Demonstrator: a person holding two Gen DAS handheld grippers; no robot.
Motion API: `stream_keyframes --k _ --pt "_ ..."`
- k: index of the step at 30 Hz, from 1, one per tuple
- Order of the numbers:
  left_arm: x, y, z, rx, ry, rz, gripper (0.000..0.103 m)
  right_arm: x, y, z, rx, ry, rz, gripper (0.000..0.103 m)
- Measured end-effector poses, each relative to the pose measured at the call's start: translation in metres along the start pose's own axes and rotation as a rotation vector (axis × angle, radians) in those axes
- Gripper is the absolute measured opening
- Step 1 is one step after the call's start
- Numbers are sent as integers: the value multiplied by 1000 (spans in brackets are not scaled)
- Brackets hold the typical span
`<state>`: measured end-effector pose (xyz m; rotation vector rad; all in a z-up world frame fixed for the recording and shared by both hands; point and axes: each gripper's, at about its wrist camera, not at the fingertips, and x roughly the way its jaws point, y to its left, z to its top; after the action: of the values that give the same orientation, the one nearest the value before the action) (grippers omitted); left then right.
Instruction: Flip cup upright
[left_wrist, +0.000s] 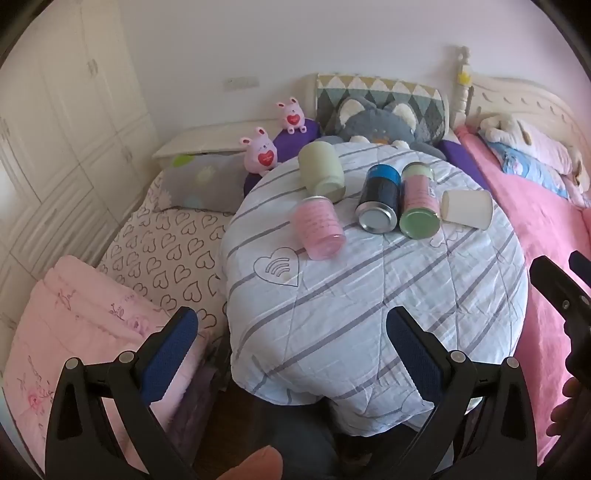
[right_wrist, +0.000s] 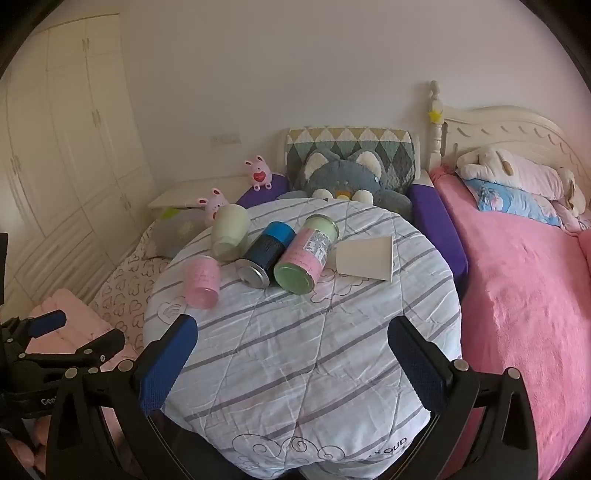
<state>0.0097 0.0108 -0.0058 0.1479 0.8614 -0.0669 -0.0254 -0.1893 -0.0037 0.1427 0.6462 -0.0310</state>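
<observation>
A round surface (right_wrist: 295, 369) draped in a striped white quilt fills the middle of both views, and its near half is bare cloth up to the curved front edge, where the quilt hangs over. To its right a pink bed (right_wrist: 524, 295) lies just beside the rim; to its left sits a heart-print bed cover (left_wrist: 166, 254). Five containers lie on their sides in a row across the far half: a pale green cup (left_wrist: 320, 171) at the back left, a pink cup (left_wrist: 319, 230) nearest the front, a blue-and-black can (left_wrist: 380, 199) touching a pink-labelled green can (left_wrist: 419, 201), and a white paper cup (right_wrist: 365, 258) at the right end, close to the surface's right edge (its mouth faces right). What is inside any of them cannot be made out. The left gripper (left_wrist: 291, 350) and the right gripper (right_wrist: 291, 354) both hover above the near edge, fingers spread wide apart and holding nothing, well short of the cups.
</observation>
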Motion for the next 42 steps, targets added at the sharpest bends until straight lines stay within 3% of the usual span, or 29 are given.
stream_keyframes --k 18,26,33,42 --pt "0 3 -1 -11 -2 1 103 12 0 2 -13 25 1 103" --pt "17 16 8 -29 11 -5 103 27 13 8 -52 52 4 103" --pt "50 32 31 -55 25 12 103 67 37 35 -108 81 16 103" --pt "118 63 78 -108 47 85 103 162 69 84 -148 172 45 103"
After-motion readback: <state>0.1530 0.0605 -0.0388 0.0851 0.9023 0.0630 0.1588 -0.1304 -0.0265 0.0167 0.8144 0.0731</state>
